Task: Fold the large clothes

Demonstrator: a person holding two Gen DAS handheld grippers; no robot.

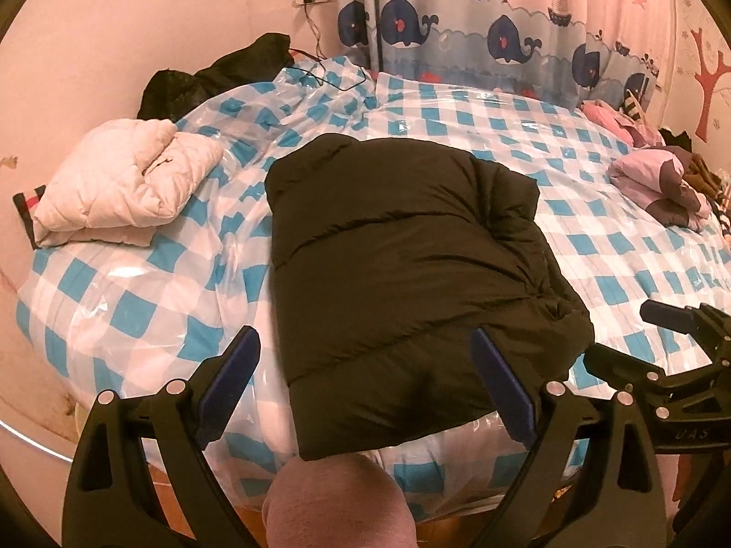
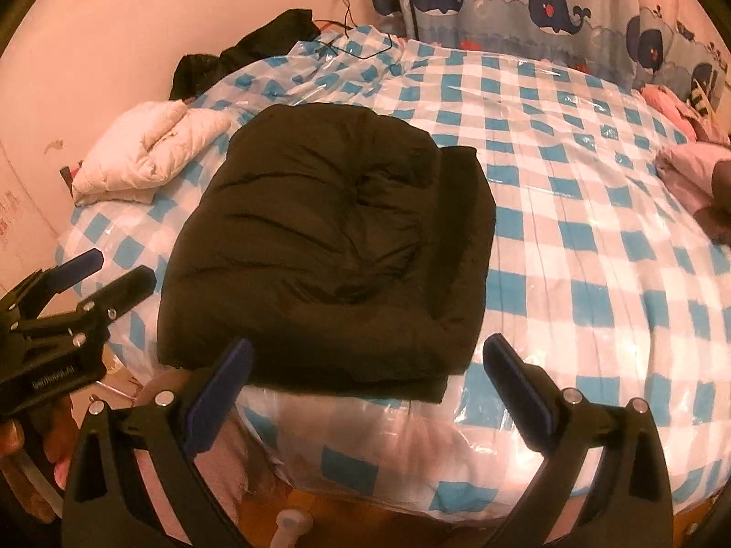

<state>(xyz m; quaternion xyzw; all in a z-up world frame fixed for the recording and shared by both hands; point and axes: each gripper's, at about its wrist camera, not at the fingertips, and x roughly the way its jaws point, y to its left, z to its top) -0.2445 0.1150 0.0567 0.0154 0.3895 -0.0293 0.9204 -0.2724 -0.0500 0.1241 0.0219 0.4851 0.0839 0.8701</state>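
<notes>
A black puffer jacket lies folded into a thick rectangle at the near edge of the bed; it also shows in the right wrist view. My left gripper is open and empty, hovering just above the jacket's near end. My right gripper is open and empty, at the jacket's near right corner. Each gripper shows at the edge of the other's view, the right gripper and the left gripper.
The bed has a blue-and-white checked cover under clear plastic. A folded white puffer jacket lies at far left, a black garment behind it, and a pink and purple pile at right. A whale curtain hangs behind.
</notes>
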